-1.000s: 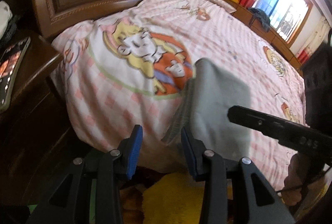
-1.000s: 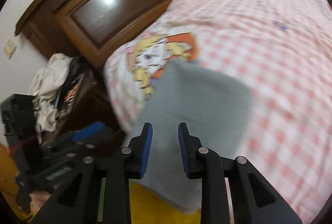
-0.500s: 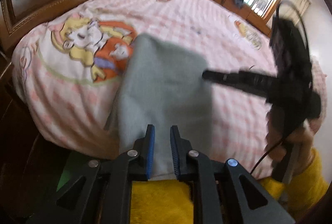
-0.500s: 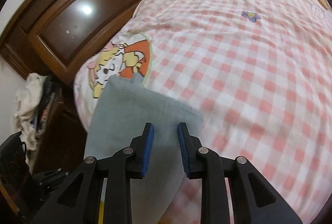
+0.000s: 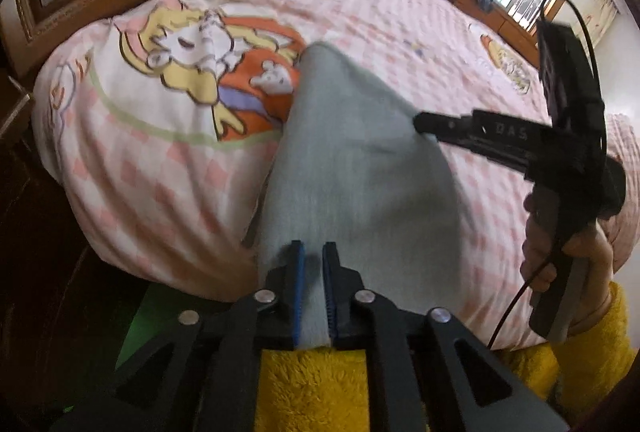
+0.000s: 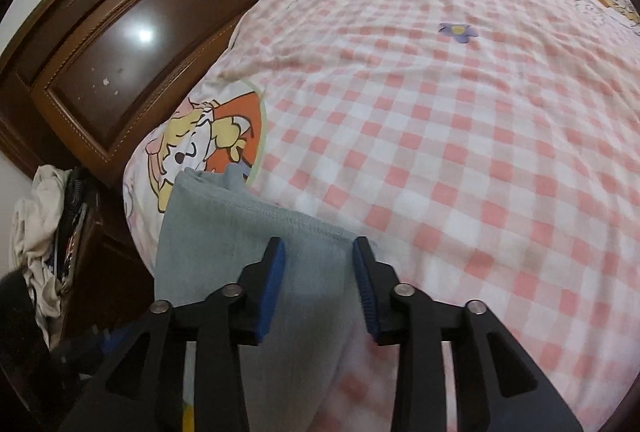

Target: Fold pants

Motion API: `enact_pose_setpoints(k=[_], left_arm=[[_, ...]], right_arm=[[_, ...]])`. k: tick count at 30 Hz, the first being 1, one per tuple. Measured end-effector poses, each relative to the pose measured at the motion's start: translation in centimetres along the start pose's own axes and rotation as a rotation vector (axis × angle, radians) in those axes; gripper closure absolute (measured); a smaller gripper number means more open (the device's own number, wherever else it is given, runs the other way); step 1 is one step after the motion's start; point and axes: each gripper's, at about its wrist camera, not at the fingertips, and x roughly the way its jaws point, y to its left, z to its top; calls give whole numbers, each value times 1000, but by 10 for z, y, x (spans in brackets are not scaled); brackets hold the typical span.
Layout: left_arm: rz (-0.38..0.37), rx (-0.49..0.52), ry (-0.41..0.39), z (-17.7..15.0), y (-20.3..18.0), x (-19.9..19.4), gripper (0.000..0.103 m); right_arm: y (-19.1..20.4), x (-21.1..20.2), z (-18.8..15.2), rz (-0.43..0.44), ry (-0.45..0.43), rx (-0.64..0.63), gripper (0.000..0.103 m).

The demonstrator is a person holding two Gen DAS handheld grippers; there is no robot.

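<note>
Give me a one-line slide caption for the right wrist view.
Right gripper, jaws opening, straddles the hemmed edge of the grey pants laid on the pink checked bedspread.

Right gripper [image 6: 319, 278], jaws opening, straddles grey pants [image 6: 224, 232] draped over a pink checked bed [image 6: 460, 132].

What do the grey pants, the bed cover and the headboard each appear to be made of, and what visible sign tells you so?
Grey pants: soft matte knit, probably cotton jersey; stitched hem, limp drape.
Bed cover: thin printed woven cloth, likely cotton; wrinkles, pink checks.
Headboard: dark varnished wood; glossy reflection, carved panels.
</note>
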Motion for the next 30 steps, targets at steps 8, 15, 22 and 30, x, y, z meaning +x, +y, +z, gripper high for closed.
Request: enact_pose_setpoints(k=[8,15,22,30], left_arm=[[-5,34,-66,31,9,-6,50],[-80,-14,-4,47,23,23,50],[-94,-2,24,49,23,38,44],[-141,31,34,41,11,48,43]], right_arm=[[-11,-12,-37,72,76,82,49],[-14,5,-58,111,140,121,49],[-10,17,-60,176,138,129,48],[-14,25,-66,200,117,136,45]])
